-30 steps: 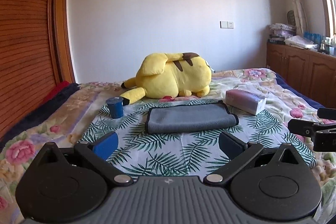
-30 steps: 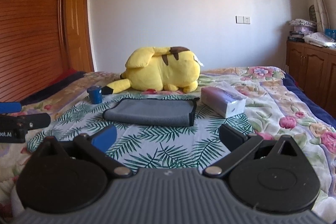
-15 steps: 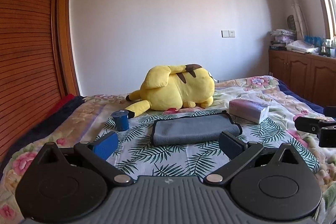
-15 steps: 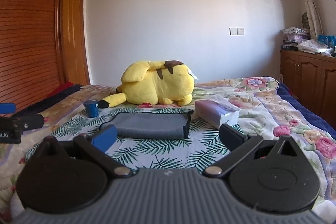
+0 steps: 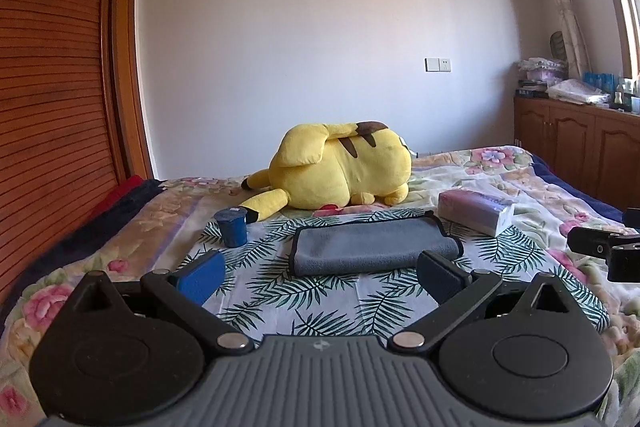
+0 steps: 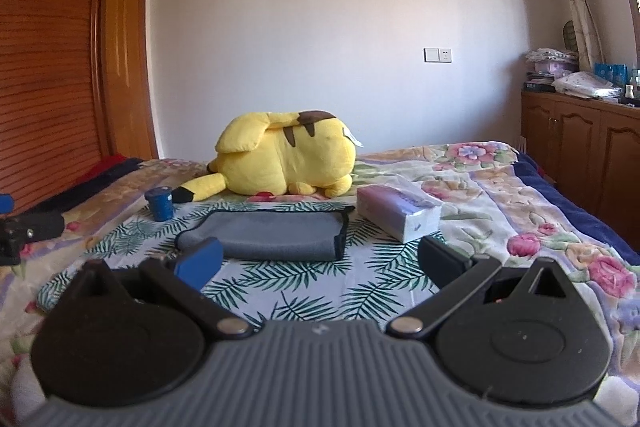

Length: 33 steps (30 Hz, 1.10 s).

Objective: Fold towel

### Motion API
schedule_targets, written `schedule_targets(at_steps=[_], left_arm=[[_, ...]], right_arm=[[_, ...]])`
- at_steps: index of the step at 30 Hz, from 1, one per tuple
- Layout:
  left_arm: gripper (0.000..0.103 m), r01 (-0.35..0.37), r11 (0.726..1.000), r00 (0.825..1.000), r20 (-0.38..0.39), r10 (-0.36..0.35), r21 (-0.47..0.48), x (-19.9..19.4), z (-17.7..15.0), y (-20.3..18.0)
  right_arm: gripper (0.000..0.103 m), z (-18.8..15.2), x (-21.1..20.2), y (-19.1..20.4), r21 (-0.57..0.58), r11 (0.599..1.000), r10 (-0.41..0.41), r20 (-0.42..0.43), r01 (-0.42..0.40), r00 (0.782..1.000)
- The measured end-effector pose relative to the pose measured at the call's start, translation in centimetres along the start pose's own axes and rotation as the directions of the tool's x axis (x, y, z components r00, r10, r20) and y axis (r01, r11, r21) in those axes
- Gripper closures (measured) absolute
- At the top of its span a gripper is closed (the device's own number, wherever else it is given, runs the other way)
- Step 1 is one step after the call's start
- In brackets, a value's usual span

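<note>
Currently both tools spread wide, empty: left tool [image 5: 320, 273], right tool [image 6: 318, 261]. Grey towel [image 5: 374, 246] lies folded on bed [image 5: 328, 303], untouched.

Grey towel [image 5: 374, 245] with black edging, white cloth [image 5: 328, 303] with green palm-leaf print, yellow plush toy [image 5: 340, 169] with brown stripes, dark blue cup [image 5: 232, 227], floral cream bedspread [image 6: 500, 195], blue finger pads [image 5: 202, 277]
</note>
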<state>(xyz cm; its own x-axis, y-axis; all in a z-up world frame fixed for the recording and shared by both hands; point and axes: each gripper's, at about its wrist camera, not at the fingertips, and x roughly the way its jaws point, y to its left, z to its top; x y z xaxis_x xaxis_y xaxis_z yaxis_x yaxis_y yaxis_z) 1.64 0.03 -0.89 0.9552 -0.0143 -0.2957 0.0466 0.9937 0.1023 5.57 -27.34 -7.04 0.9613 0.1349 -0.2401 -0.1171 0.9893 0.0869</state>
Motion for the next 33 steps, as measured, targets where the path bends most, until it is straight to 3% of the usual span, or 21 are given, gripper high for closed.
schedule_targets(at_steps=[33], left_arm=[[0.0, 0.001, 1.0, 1.0, -0.008, -0.001, 0.009, 0.16, -0.36, 0.13]], right_arm=[[0.0, -0.05, 0.0, 0.16, -0.011, 1.0, -0.003, -0.002, 0.003, 1.0]])
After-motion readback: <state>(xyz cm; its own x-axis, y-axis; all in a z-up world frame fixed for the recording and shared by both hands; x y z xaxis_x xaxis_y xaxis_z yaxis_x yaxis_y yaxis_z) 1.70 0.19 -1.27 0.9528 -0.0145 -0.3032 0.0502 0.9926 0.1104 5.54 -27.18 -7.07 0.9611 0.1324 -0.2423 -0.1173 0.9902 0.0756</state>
